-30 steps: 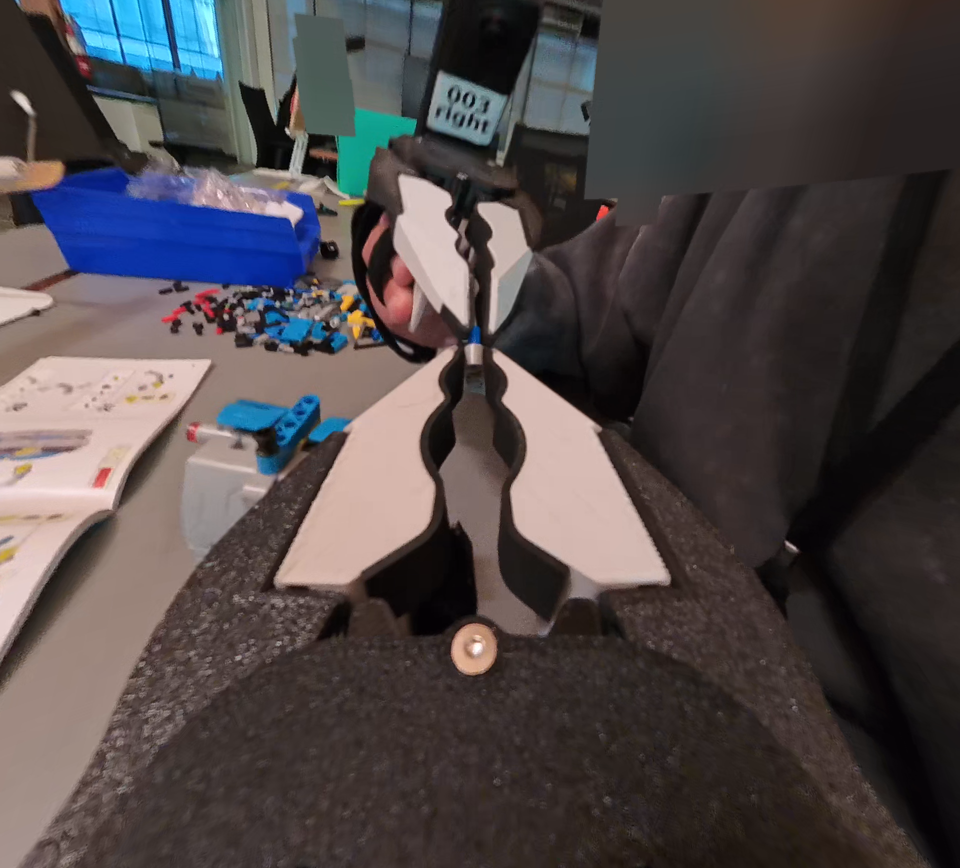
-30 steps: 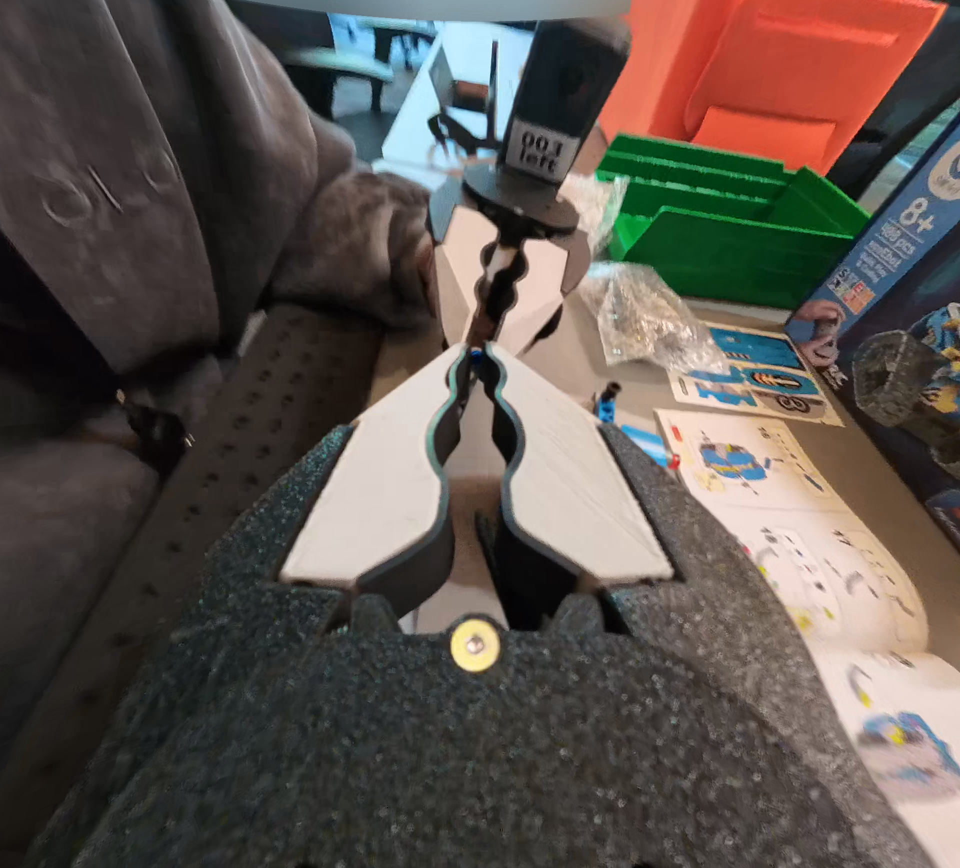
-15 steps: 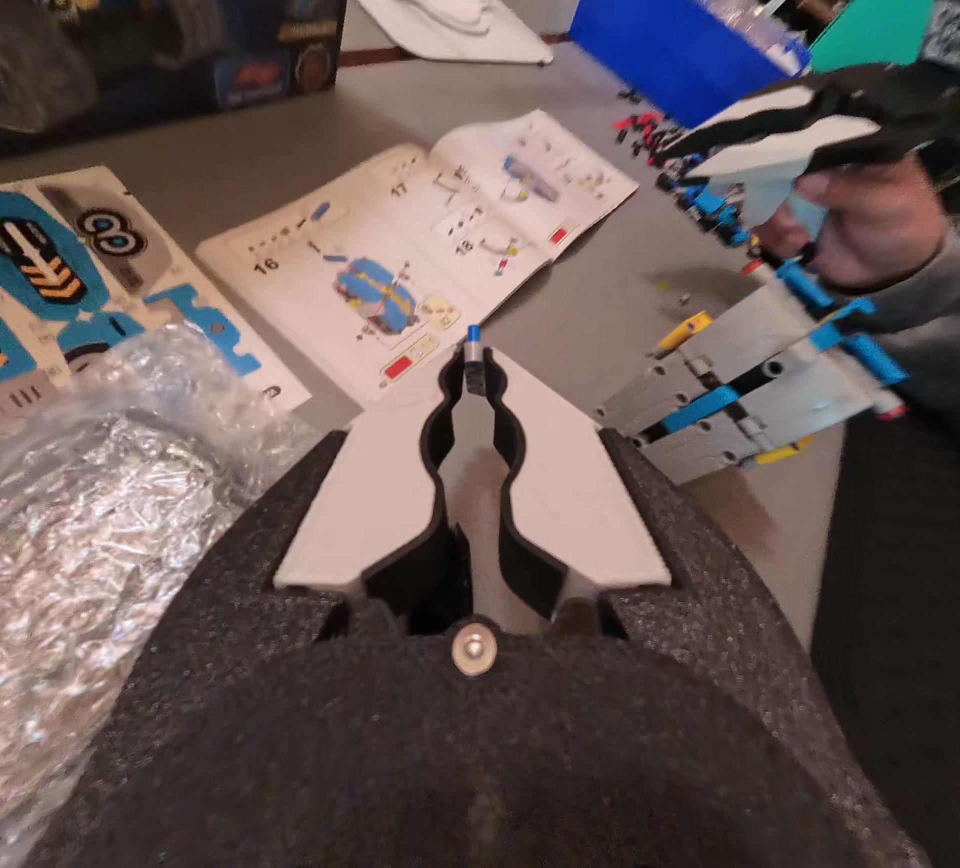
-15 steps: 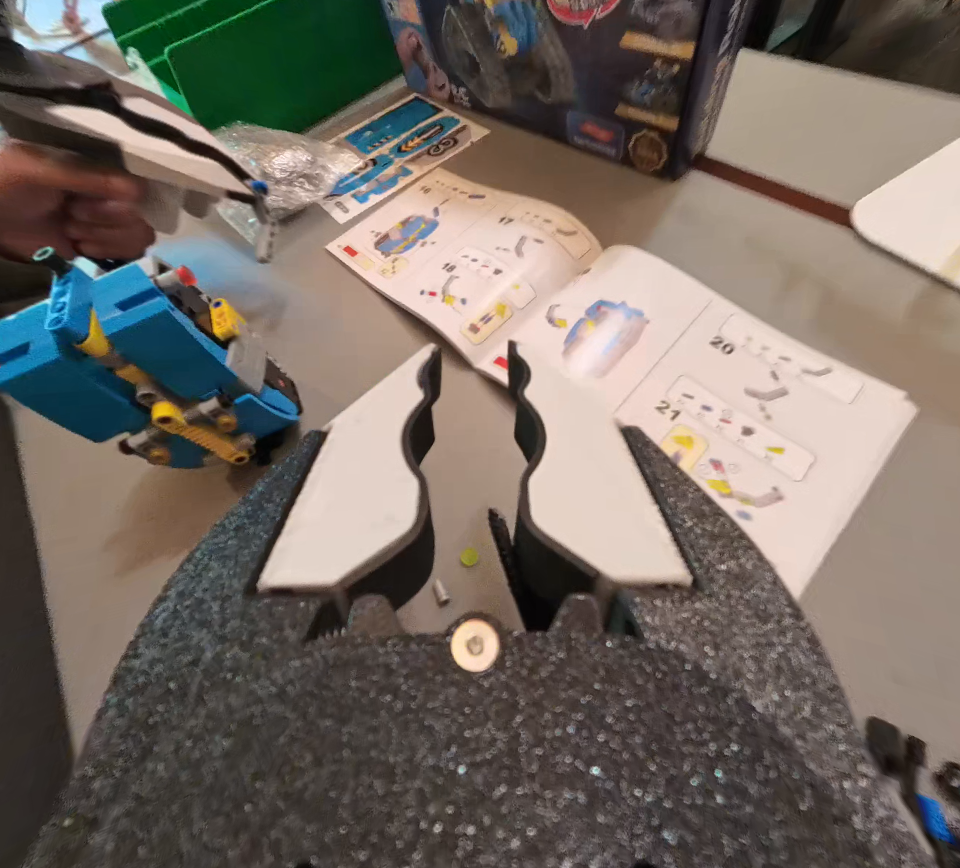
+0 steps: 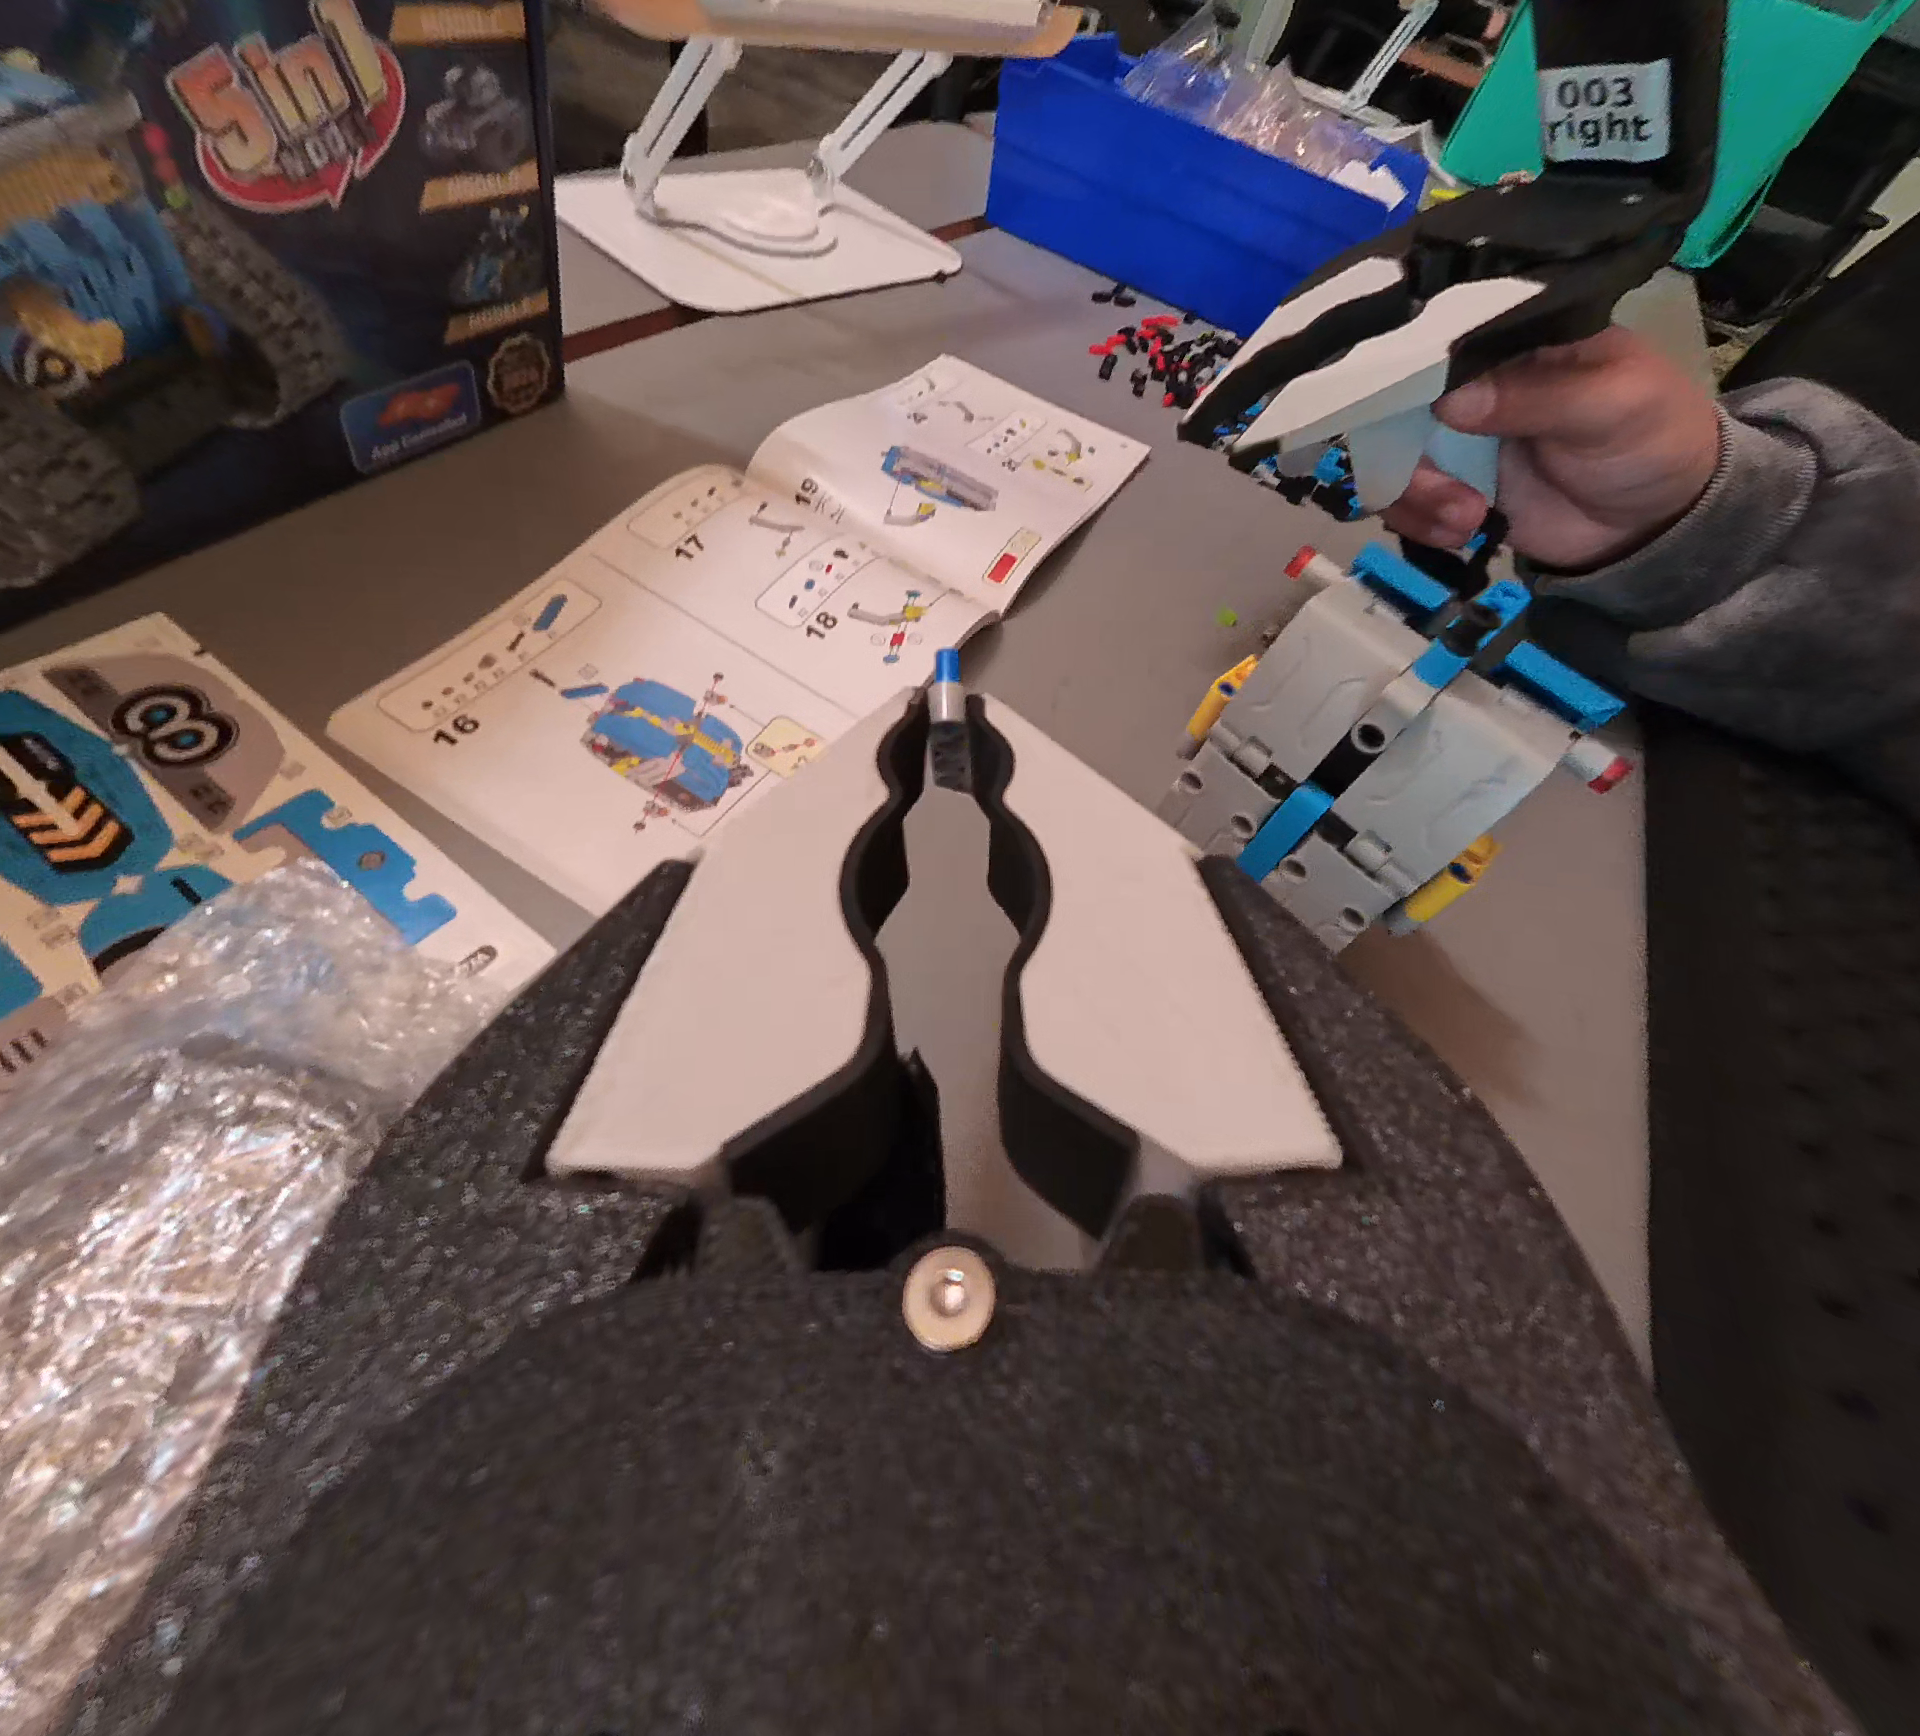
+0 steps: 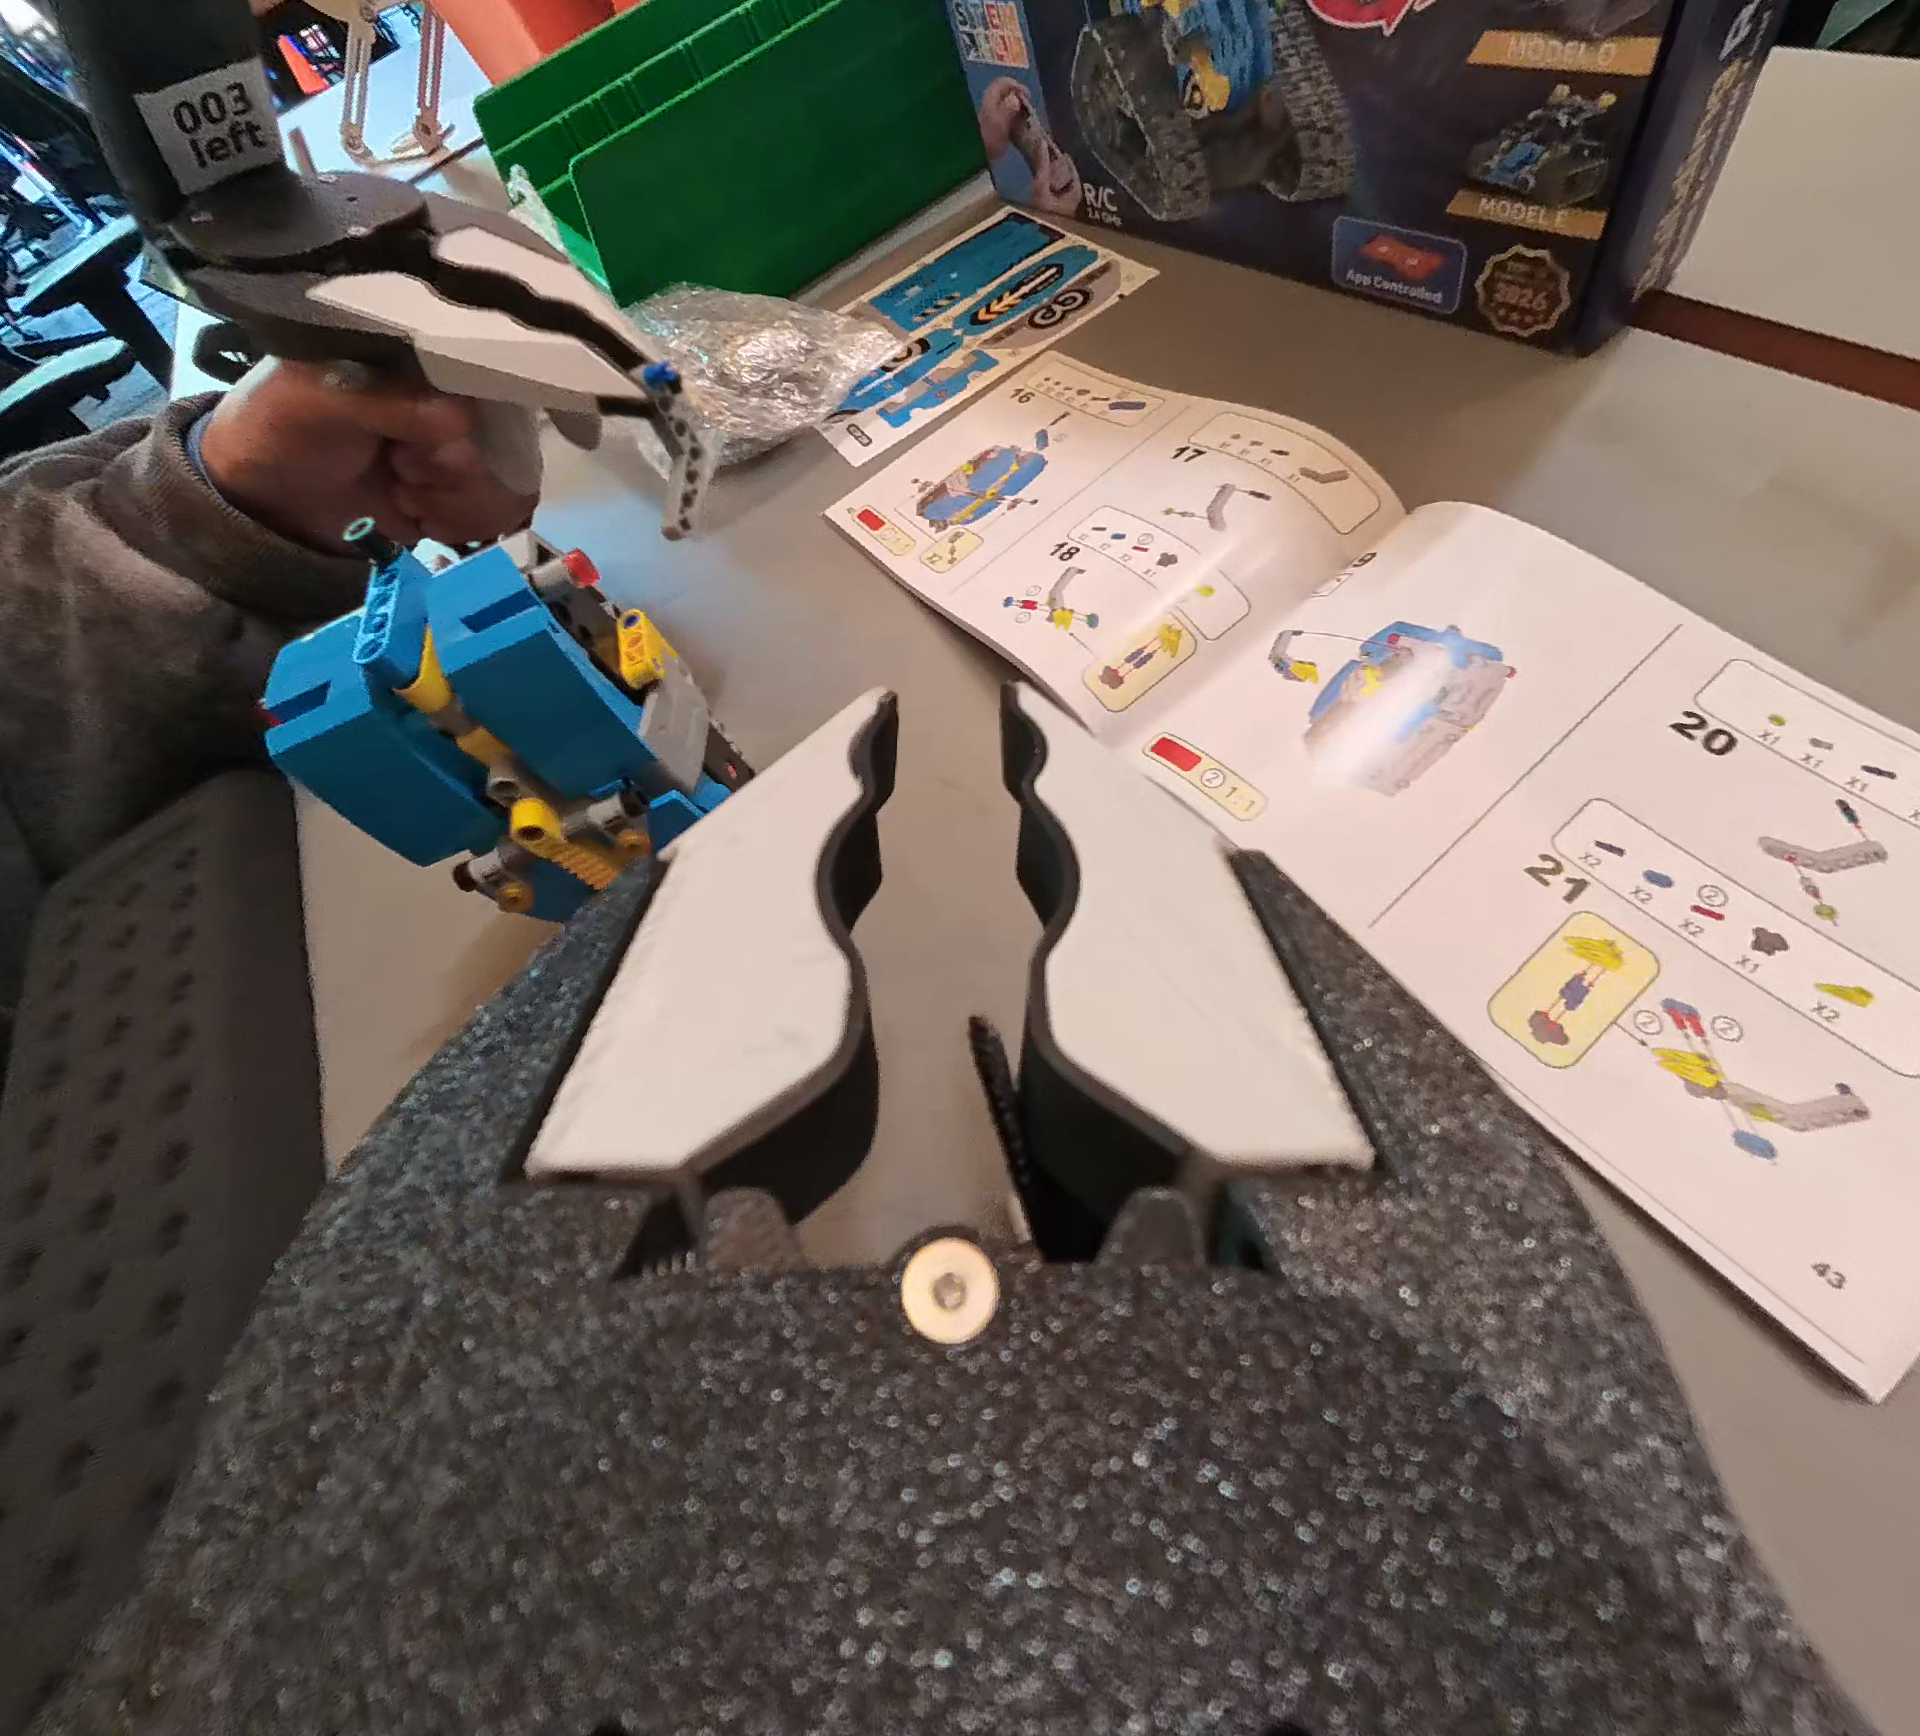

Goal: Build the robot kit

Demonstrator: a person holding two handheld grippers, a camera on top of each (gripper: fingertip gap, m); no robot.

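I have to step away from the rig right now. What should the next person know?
Left tongs: shut on a small grey beam with a blue pin, held in the air above the table.
Right tongs: open, holding nothing, over bare table beside the open instruction booklet.
The blue and grey model lies on the table between the two tongs, untouched by either.
Loose small parts lie in front of the blue bin.
Done: beam gripped. Left: it is not yet on the model.

Toy box (image 6: 1351, 76): bold lettering, dark blue front.
Instruction booklet (image 6: 1455, 751): step and page numbers.
Sticker sheet (image 6: 987, 304): small print.
Left gripper (image 6: 649, 385): white lettered tag (image 6: 213, 123).
Right gripper (image 5: 1210, 445): white lettered tag (image 5: 1600, 112).
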